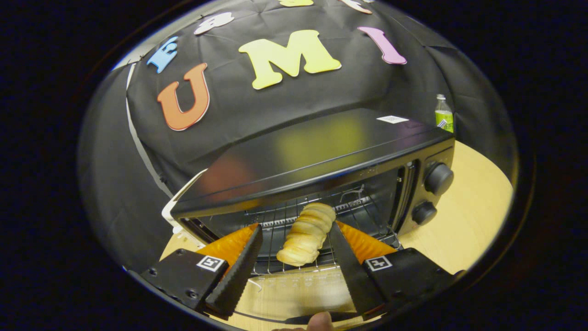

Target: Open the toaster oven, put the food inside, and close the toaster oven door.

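The black toaster oven (321,151) stands open, its glass door (294,289) folded down flat under my fingers. A pale, ridged bread roll (305,234) lies lengthwise on the wire rack (275,225) inside the mouth of the oven, with its near end at the rack's front edge. My gripper (295,227) is open, and its tips reach just into the oven opening. The roll sits between the two fingers: the right finger (344,257) runs close along it, while a gap separates it from the left finger (241,266).
Two round knobs (438,178) (423,213) sit on the oven's right panel. Behind the oven's right corner stands a green-labelled bottle (443,115). The wooden table (468,207) extends to the right of the oven. A person's fingertip (320,322) shows below the door.
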Action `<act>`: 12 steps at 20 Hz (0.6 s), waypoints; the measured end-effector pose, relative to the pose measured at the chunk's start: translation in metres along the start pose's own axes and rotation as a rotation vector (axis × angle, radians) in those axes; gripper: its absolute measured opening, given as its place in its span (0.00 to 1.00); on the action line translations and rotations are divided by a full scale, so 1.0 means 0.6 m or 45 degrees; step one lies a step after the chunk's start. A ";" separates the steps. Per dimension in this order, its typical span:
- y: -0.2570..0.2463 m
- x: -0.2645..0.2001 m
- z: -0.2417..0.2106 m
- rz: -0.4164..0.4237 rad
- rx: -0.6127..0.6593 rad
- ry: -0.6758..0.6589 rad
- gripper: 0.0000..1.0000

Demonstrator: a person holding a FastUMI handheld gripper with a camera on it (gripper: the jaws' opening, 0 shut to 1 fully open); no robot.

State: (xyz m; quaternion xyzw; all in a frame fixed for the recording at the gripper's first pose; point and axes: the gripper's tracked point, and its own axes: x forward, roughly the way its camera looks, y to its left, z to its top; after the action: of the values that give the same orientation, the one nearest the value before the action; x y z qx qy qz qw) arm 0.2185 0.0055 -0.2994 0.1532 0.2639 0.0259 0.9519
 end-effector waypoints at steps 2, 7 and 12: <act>0.003 -0.026 0.012 0.030 0.034 -0.050 0.96; 0.002 -0.078 0.005 0.054 0.009 -0.073 0.99; 0.001 -0.123 -0.029 0.054 -0.144 -0.021 0.99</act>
State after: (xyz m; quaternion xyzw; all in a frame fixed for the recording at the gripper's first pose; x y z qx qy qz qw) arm 0.1462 0.0011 -0.2767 0.1049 0.2508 0.0598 0.9605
